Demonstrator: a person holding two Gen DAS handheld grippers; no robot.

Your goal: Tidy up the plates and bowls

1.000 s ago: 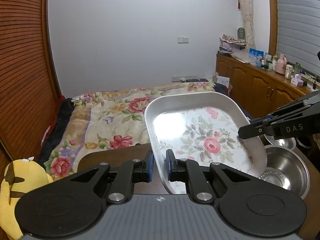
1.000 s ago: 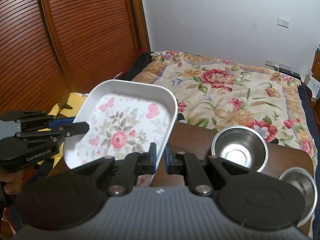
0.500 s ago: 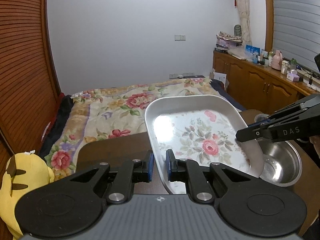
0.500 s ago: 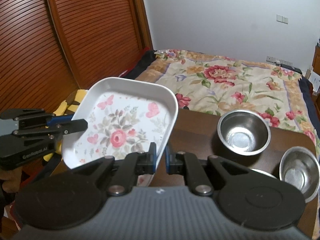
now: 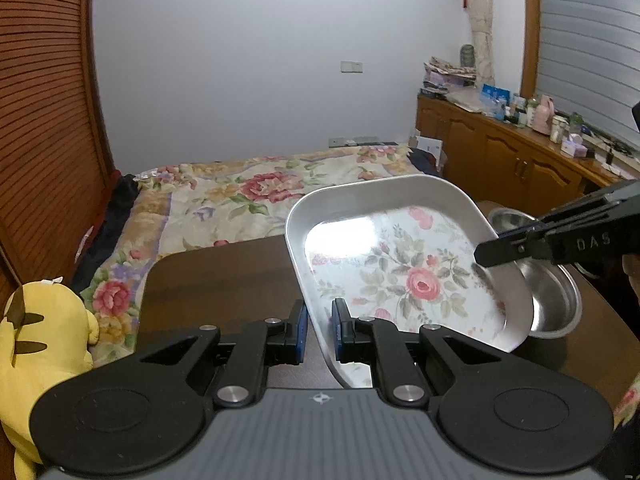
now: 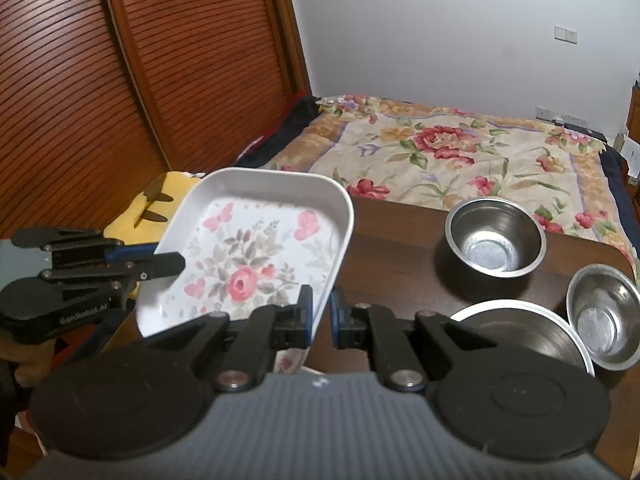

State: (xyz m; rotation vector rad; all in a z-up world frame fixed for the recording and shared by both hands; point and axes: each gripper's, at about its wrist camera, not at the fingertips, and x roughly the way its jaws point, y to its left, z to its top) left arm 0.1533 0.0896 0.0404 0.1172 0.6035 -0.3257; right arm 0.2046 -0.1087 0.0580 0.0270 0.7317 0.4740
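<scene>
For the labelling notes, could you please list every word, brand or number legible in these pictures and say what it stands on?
"DAS": on the side of the black right gripper, seen from the left wrist.
"GenRobot.AI": on the side of the black left gripper, seen from the right wrist, slightly blurred.
Labels on the bottles and boxes on the wooden sideboard: too small to read.

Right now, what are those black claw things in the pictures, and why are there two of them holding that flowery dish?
They are tongs that a person holds, one in each hand, and each has a camera looking along its fingers. One picture comes from the left tongs, the other from the right tongs. Both are shut on the rim of the flowery tray, one on each side, holding it tilted above the brown table. Three shiny metal bowls sit on the table. A flowery bed is behind it.
</scene>
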